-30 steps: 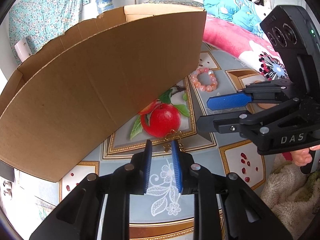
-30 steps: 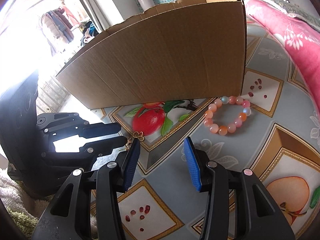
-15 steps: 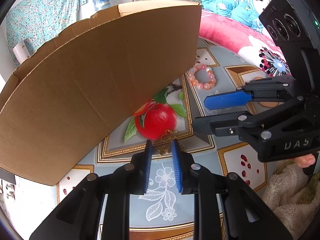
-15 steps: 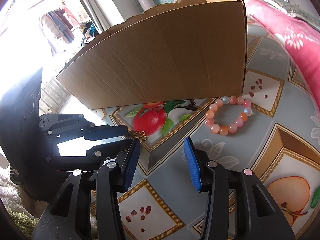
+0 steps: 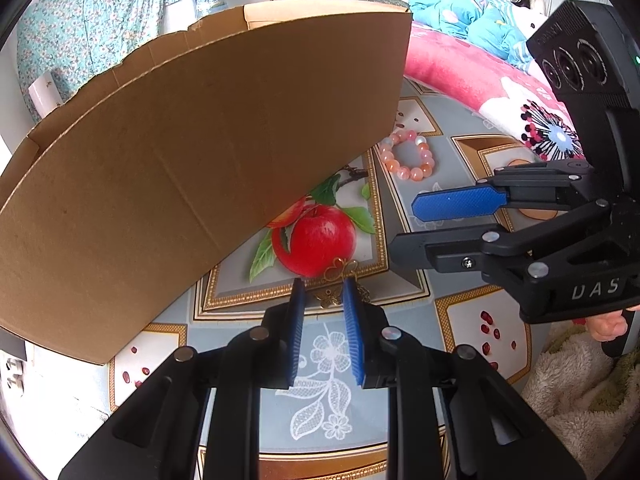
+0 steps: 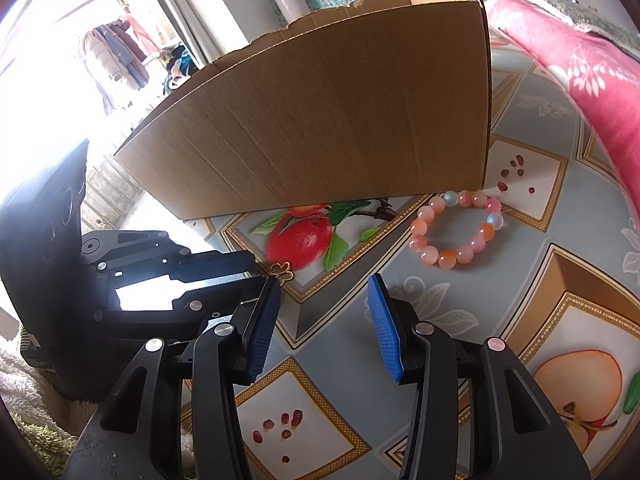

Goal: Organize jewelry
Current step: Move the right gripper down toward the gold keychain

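Gold butterfly earrings (image 5: 338, 280) lie on the fruit-print tablecloth (image 5: 400, 344) just past the left gripper (image 5: 322, 294), whose narrow, empty jaws have crept closer since before, ready to pinch, while the right gripper (image 6: 324, 300) waits open.

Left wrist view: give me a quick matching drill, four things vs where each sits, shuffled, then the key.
Things:
1. bead bracelet
2. gold charm
3. cardboard box
4. right tongs

Places:
A. at the tips of the left tongs, on the edge of the printed apple
B. fills the left and centre, standing on the tablecloth
C. reaching in from the right edge
D. on the tablecloth just past the box's right corner

Pairs: 1-D, 2-A, 3-B, 4-C
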Action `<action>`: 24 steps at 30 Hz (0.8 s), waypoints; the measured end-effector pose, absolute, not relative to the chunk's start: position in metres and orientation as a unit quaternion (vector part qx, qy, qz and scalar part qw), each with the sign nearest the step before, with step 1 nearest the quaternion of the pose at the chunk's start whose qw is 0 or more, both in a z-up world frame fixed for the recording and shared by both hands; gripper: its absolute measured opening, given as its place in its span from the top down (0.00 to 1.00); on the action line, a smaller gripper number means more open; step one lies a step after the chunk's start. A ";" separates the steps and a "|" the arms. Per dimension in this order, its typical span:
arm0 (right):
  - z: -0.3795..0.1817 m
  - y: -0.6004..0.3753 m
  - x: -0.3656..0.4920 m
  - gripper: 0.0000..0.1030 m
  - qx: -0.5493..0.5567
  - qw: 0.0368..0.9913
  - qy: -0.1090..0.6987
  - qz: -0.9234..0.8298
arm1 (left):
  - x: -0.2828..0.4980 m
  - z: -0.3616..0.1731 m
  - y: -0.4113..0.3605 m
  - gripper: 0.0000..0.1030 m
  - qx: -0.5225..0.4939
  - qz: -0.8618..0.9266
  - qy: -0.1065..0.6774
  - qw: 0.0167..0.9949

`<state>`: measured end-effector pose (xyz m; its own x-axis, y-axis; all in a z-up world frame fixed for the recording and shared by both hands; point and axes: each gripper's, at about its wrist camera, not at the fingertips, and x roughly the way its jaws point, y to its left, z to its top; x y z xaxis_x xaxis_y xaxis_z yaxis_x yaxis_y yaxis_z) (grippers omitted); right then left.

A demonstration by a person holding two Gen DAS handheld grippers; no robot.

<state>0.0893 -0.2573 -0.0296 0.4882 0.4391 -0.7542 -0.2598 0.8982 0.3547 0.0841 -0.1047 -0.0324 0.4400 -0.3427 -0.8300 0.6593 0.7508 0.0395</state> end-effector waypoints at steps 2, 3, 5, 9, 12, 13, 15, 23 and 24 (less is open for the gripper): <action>-0.030 -0.257 0.089 0.58 0.098 0.857 0.463 0.203 | 0.084 -0.032 -0.105 0.86 0.182 -0.304 0.434 0.828; -0.030 -0.259 0.089 0.58 0.099 0.857 0.463 0.203 | 0.083 -0.033 -0.106 0.87 0.183 -0.304 0.434 0.828; -0.029 -0.260 0.088 0.58 0.099 0.857 0.463 0.202 | 0.083 -0.032 -0.107 0.91 0.186 -0.305 0.435 0.827; -0.029 -0.262 0.087 0.58 0.098 0.858 0.463 0.201 | 0.083 -0.033 -0.108 0.92 0.188 -0.306 0.434 0.826; -0.029 -0.263 0.087 0.58 0.098 0.858 0.463 0.199 | 0.082 -0.033 -0.107 0.92 0.187 -0.305 0.432 0.828; -0.028 -0.264 0.087 0.58 0.098 0.858 0.463 0.198 | 0.082 -0.033 -0.106 0.92 0.187 -0.303 0.431 0.829; -0.028 -0.263 0.087 0.58 0.096 0.858 0.463 0.199 | 0.083 -0.033 -0.103 0.92 0.186 -0.297 0.432 0.831; -0.020 -0.241 0.093 0.59 0.051 0.863 0.450 0.223 | 0.086 -0.034 -0.077 0.92 0.167 -0.264 0.441 0.841; -0.019 -0.238 0.094 0.59 0.043 0.863 0.449 0.226 | 0.086 -0.034 -0.075 0.92 0.165 -0.261 0.442 0.842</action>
